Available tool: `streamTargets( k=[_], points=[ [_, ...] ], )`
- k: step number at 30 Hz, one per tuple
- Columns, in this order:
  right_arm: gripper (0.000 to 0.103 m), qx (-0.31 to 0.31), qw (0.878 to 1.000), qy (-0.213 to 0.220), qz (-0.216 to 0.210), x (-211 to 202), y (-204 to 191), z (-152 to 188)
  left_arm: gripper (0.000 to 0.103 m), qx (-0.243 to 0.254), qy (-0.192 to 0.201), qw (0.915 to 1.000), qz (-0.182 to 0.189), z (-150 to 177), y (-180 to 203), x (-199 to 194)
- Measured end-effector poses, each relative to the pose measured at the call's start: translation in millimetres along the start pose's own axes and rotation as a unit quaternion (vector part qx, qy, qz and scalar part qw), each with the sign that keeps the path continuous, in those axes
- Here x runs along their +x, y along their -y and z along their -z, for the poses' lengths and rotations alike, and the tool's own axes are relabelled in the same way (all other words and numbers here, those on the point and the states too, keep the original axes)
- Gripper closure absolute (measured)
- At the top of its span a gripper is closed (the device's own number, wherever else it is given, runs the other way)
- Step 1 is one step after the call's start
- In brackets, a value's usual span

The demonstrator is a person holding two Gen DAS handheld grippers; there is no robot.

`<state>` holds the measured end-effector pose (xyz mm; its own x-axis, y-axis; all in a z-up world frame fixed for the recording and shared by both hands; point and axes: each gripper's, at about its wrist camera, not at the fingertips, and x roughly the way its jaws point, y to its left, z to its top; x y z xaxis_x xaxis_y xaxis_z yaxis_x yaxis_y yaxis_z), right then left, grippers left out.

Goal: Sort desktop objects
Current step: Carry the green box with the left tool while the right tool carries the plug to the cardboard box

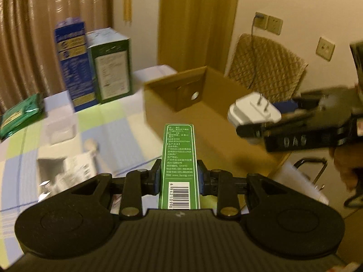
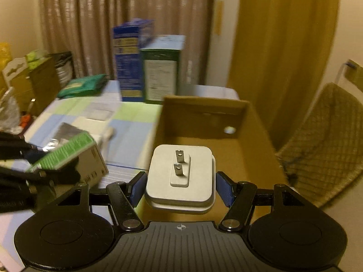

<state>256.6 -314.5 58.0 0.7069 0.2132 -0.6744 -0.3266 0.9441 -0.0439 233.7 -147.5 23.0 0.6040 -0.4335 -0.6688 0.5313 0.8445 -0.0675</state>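
Note:
My left gripper is shut on a slim green box with a barcode, held above the table near the open cardboard box. My right gripper holds a white plug adapter, prongs up, over the cardboard box. The adapter and right gripper show in the left wrist view above the box's right side. The green box and left gripper show at the left in the right wrist view.
A blue carton and a green carton stand at the table's far side. A green packet lies far left. Small packets lie on the checked cloth. A chair stands beyond the box.

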Motion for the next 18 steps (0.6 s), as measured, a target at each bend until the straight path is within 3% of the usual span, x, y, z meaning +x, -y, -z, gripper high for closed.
streamTargets(
  k=[9,18],
  points=[
    [0.04,0.03,0.999,-0.015,0.033,4.0,72.5,12.4,0.078,-0.015,-0.01,0.9988,0.045,-34.5,56.2,59.3],
    [0.04,0.044,0.998,-0.025,0.029,17.1,97.7,18.8,0.078,-0.042,-0.015,0.9983,0.038,-42.2,72.0,94.5]
  ],
)
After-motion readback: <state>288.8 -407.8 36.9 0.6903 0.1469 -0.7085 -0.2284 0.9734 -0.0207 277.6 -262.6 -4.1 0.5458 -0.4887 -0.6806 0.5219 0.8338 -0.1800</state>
